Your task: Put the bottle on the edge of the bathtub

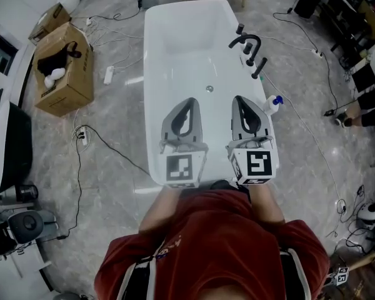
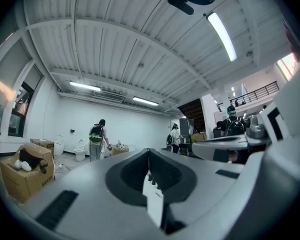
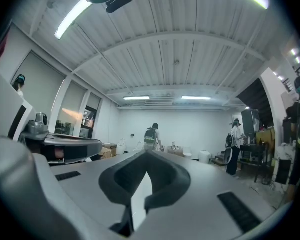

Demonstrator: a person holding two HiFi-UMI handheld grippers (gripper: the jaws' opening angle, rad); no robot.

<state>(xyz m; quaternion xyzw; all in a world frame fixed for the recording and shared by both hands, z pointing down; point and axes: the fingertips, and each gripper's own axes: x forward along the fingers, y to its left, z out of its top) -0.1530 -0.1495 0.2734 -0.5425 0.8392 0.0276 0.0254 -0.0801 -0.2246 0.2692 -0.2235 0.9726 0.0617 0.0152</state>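
**Bottle at the tub's right rim, both grippers empty**

In the head view the bottle, white with a blue cap, stood at the right-hand rim of the bathtub, at about 2 o'clock from the right gripper and at 6 o'clock from the black faucet. Whether it rested fully on the rim or just past its outer side could not be made out. The right gripper's jaws were together with nothing between them, and its own view showed only the room beyond. The left gripper, at 9 o'clock from the right one, was likewise closed and empty. Both hung level over the tub's near end. Judged from this, the placing looked done, with at most a withdrawal left.
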